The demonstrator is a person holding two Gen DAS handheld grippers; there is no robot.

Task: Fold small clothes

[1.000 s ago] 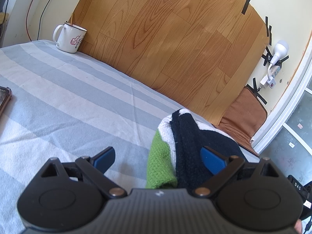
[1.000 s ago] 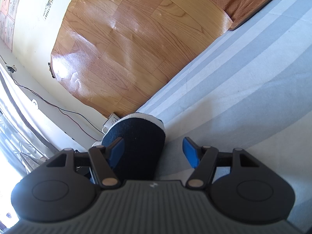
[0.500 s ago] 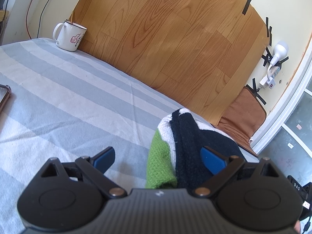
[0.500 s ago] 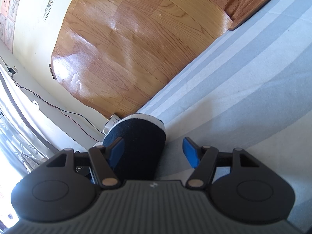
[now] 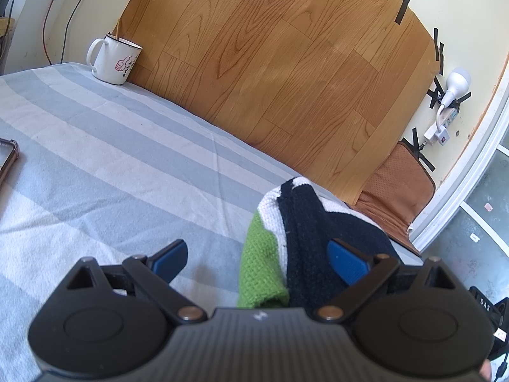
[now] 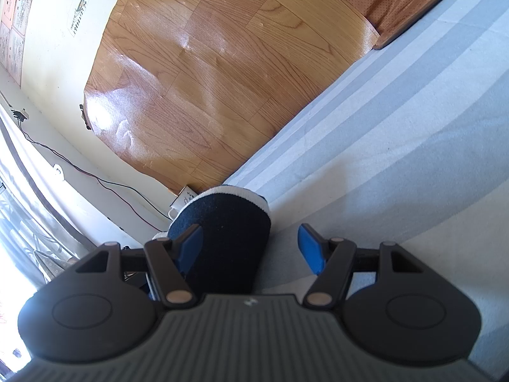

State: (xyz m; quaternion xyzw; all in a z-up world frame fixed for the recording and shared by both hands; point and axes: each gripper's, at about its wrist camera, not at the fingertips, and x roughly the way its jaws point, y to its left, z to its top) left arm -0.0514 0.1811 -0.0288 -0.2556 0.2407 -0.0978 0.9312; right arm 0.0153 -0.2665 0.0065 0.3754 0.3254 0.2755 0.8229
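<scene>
A knitted garment (image 5: 305,238), navy with white and green bands, is seen lying on a bed (image 5: 111,165) covered in grey and white stripes, close to the bed's far edge. In the left wrist view it is bunched between the blue pads of the left gripper (image 5: 257,258), nearer the right pad (image 5: 348,262), which is overlapped against the navy part; whether it is touched there cannot be told. The left pad is well apart from the cloth, so the jaws are seen to be standing wide and nothing is clamped.

In the right wrist view a navy end of the garment (image 6: 229,238), edged in white, is found between the pads of the right gripper (image 6: 251,250). It lies against the left pad (image 6: 191,248), while a clear gap of striped sheet is left before the other pad. These jaws are likewise parted and no grip is made.

A white mug (image 5: 113,60) with a red thumbs-up mark is set at the bed's far corner, against a wood-grain panel (image 5: 286,63) leaned on the wall. A phone's (image 5: 6,159) edge is visible at the left border of the sheet. A brown cushion (image 5: 397,187) is placed beside the panel, under a white lamp (image 5: 455,86) plugged into the wall.
</scene>
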